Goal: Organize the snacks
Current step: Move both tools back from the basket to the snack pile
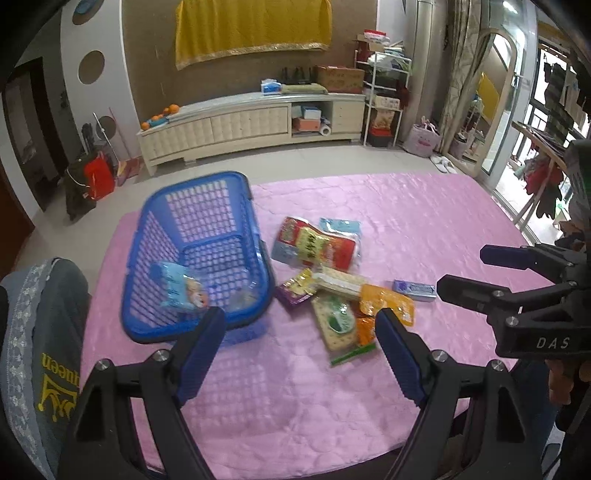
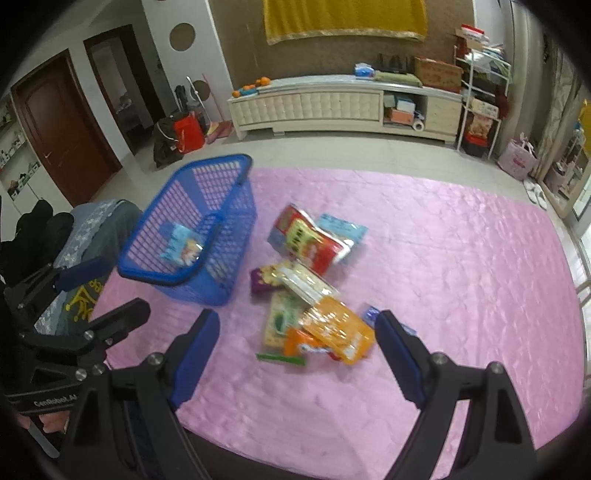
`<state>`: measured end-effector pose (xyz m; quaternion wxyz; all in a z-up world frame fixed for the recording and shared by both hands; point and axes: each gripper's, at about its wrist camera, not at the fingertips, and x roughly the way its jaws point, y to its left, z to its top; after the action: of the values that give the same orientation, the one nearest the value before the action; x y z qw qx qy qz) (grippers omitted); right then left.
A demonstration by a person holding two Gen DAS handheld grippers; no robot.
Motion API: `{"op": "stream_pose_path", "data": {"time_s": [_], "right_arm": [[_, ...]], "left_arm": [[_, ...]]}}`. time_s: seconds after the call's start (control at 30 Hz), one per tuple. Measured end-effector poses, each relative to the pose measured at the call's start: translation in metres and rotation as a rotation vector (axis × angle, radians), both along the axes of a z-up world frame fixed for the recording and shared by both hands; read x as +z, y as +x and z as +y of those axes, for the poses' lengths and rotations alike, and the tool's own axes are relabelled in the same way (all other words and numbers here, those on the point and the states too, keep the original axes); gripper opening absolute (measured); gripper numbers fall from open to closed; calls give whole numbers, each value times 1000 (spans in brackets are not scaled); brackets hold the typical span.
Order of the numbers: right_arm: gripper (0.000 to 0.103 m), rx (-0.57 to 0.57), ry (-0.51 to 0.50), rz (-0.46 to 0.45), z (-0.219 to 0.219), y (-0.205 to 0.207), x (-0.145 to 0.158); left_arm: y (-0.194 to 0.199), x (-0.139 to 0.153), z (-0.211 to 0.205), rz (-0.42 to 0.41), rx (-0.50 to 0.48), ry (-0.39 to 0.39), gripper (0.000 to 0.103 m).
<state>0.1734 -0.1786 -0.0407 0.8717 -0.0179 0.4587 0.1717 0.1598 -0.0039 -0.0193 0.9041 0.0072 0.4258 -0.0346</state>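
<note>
A brown wall (image 1: 155,85) carries a yellow gold-trimmed cloth (image 1: 253,27) above a long cream TV cabinet (image 1: 251,123). The pale tiled floor (image 1: 295,160) runs to a white wire shelf rack (image 1: 384,99). A dark wooden door (image 2: 55,125) stands left; daylight enters through glass doors (image 1: 550,122) at right.

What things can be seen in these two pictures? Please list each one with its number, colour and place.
basket: one, blue, on the left part of the pink cloth
packet in basket: one, light blue, inside the basket
snack pile: several packets, red, purple, orange, green and pale blue, on the cloth right of the basket
small pack: one, blue-purple, right of the pile
pink cloth: one, covers the table
cabinet: one, cream, at the far wall
yellow cloth: one, hangs on the wall
left gripper: open, above the cloth
right gripper: open, above the pile
</note>
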Motion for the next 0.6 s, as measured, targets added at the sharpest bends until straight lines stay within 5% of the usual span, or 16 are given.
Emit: {"op": "stream_pose_path", "data": {"time_s": [0.27, 0.6], "right_arm": [[89, -18, -29, 61, -26, 11, -35], [89, 95, -79, 134, -17, 36, -91]], "left_arm": [[9, -38, -18, 71, -5, -32, 81], [19, -86, -16, 166, 37, -43, 81]]}}
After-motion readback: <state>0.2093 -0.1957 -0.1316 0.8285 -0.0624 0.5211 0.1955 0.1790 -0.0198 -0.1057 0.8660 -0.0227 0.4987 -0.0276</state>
